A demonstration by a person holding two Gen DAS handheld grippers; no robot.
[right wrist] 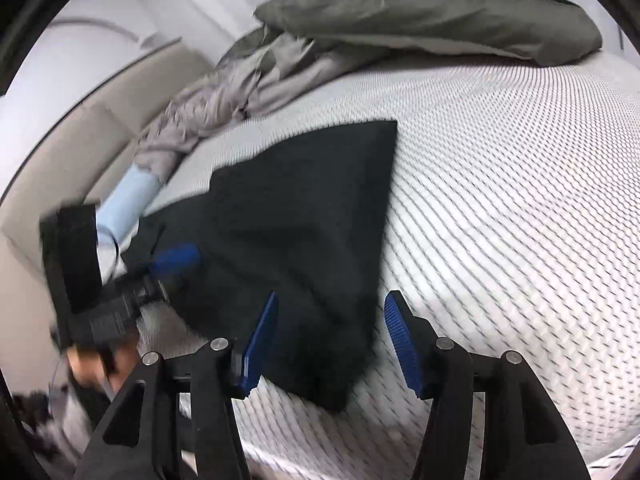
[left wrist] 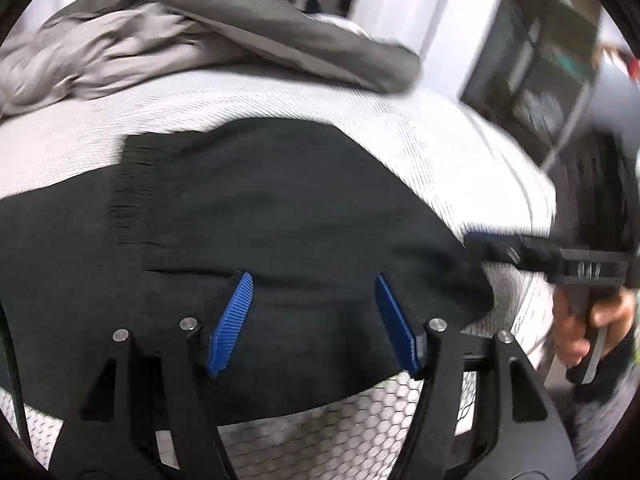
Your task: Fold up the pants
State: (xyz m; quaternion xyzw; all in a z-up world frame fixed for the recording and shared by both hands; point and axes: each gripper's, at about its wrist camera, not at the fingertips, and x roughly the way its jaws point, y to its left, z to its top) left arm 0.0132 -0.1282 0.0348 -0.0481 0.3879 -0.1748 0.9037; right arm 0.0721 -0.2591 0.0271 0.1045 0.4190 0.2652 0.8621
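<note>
**Black pants flat on the mattress, both tongs spread**

The black pants (left wrist: 260, 220) lie partly folded on the white textured mattress (left wrist: 280, 96), near its front edge. The left gripper (left wrist: 314, 320) hovers over them, blue pads apart, gripping nothing. The right gripper (right wrist: 332, 344) is likewise spread, straddling the cloth's corner (both views are motion-blurred). A rumpled grey duvet (right wrist: 400, 16) lies beyond.
</note>
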